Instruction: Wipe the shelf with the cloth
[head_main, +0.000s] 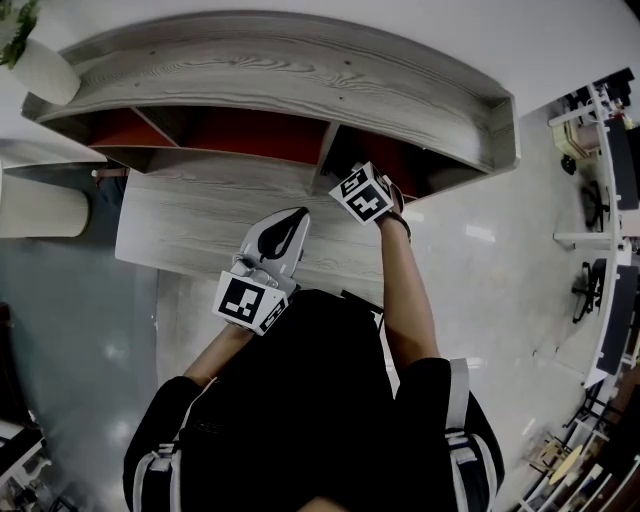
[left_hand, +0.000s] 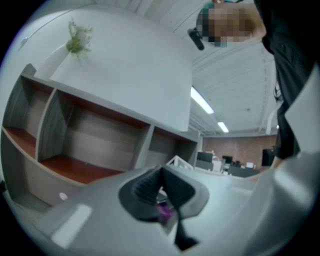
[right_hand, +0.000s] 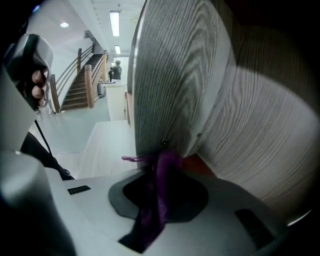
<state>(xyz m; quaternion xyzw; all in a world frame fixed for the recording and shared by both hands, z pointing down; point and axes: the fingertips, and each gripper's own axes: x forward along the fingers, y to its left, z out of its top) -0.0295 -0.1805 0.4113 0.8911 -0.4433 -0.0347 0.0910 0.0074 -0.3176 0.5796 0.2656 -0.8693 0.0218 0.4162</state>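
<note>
At the shelf's right-hand compartment: the right gripper (right_hand: 161, 162) is pushed in, jaws clamped on the cloth (right_hand: 156, 200).
Cloth: purple, a narrow strip pinched between those jaws. Its upper end touches the lower front edge of an upright grey-wood divider (right_hand: 170, 75), just above the reddish compartment floor (right_hand: 200, 167).
Shelf (head_main: 300, 70): curved, grey wood grain outside, reddish boards inside, with several open compartments.
Left gripper (head_main: 283, 232): in front of the shelf and apart from it, over the grey desk board (head_main: 180, 225) that runs below the shelf. Its jaws are together; a small purple speck shows low between them, and I cannot tell what it is.
Plant (head_main: 18, 28): in a white pot (head_main: 45, 72) on top of the shelf, at its left end.
Person: in a dark top, facing the shelf, right arm stretched towards it.
</note>
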